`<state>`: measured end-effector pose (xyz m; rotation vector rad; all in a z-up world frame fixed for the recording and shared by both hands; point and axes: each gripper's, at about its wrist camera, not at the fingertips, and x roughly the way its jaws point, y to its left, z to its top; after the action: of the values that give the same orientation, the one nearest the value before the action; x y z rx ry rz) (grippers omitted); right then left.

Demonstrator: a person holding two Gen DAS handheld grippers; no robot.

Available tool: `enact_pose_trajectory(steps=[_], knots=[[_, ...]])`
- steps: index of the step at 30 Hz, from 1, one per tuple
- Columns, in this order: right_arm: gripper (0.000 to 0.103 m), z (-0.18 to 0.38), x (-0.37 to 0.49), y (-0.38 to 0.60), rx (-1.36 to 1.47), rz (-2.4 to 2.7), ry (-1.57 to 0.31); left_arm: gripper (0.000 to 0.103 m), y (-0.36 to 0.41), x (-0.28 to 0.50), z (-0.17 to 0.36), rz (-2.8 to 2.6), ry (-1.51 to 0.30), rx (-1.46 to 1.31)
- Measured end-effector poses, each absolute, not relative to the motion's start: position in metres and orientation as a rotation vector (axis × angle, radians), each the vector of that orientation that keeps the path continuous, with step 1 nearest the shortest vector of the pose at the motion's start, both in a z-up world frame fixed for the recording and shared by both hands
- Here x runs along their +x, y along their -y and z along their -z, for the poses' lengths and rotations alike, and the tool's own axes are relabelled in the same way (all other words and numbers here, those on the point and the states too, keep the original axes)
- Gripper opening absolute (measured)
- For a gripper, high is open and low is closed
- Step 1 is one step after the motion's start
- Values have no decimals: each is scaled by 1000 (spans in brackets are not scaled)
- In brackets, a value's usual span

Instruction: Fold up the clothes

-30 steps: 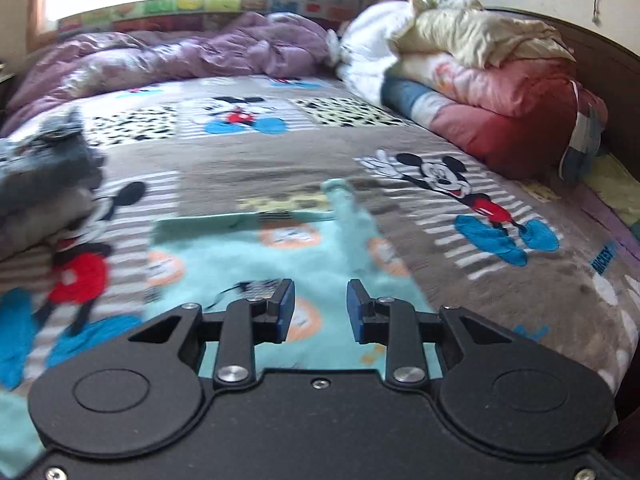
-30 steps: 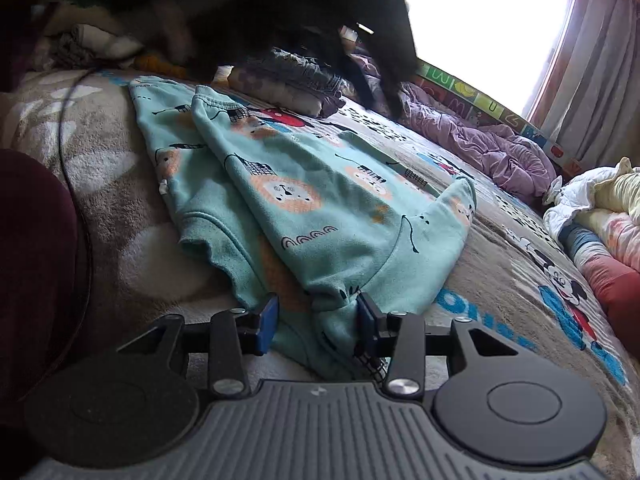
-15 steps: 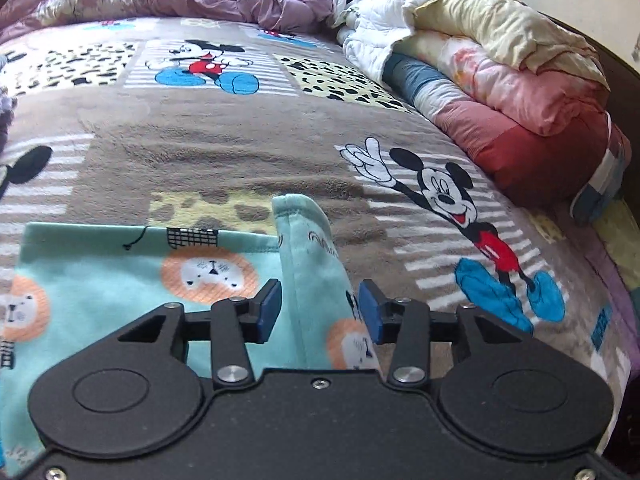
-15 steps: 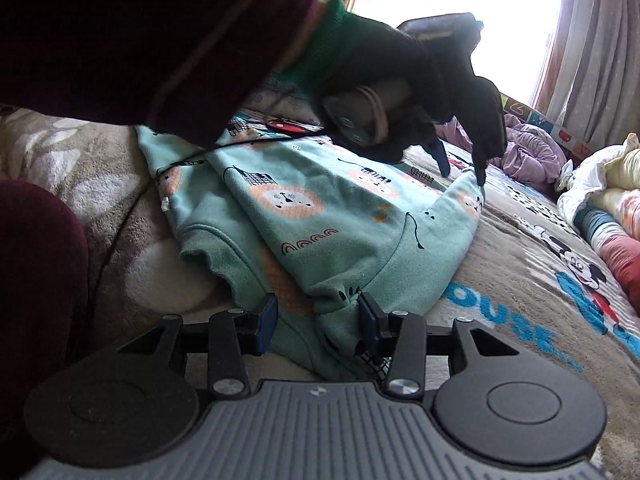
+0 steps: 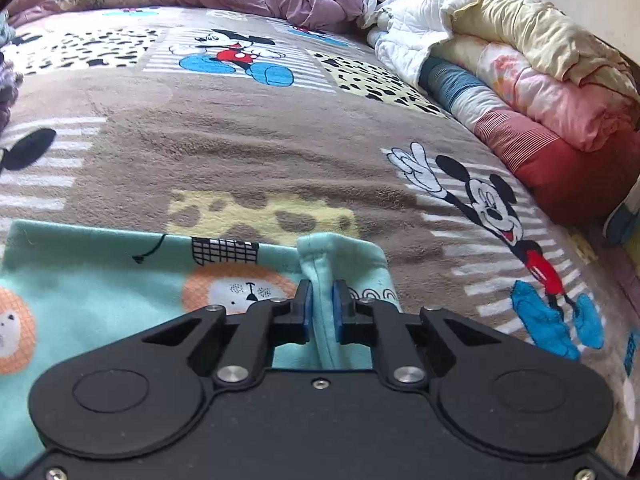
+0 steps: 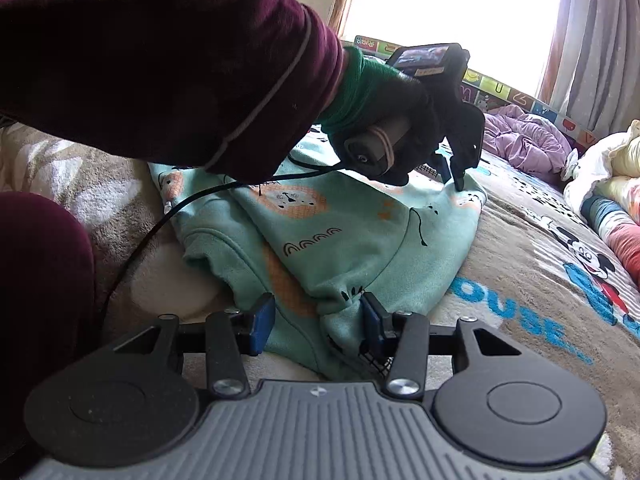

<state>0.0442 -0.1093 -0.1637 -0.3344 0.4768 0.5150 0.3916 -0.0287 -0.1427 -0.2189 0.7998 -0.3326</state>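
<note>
Closing left gripper pinches teal garment cuff; right gripper opening, hem between pads

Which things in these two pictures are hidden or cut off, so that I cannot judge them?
- Left wrist view: the near part of the teal garment is hidden by the left gripper, whose jaws are closing on a fold.
- Right wrist view: the garment's far left corner is behind the sleeve.
- Right wrist view: the garment's near hem lies under the right gripper.
- Right wrist view: the window is overexposed.
</note>
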Motion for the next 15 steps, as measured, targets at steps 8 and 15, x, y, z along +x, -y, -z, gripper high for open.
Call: enact_pose_trajectory(steps=[8,15], knots=[[51,166,45,108,-341,-513,-473,16,40,404,150,326,-793,-75],[51,165,44,106,-369,-510,-468,17,39,389,124,271,-718,-13]])
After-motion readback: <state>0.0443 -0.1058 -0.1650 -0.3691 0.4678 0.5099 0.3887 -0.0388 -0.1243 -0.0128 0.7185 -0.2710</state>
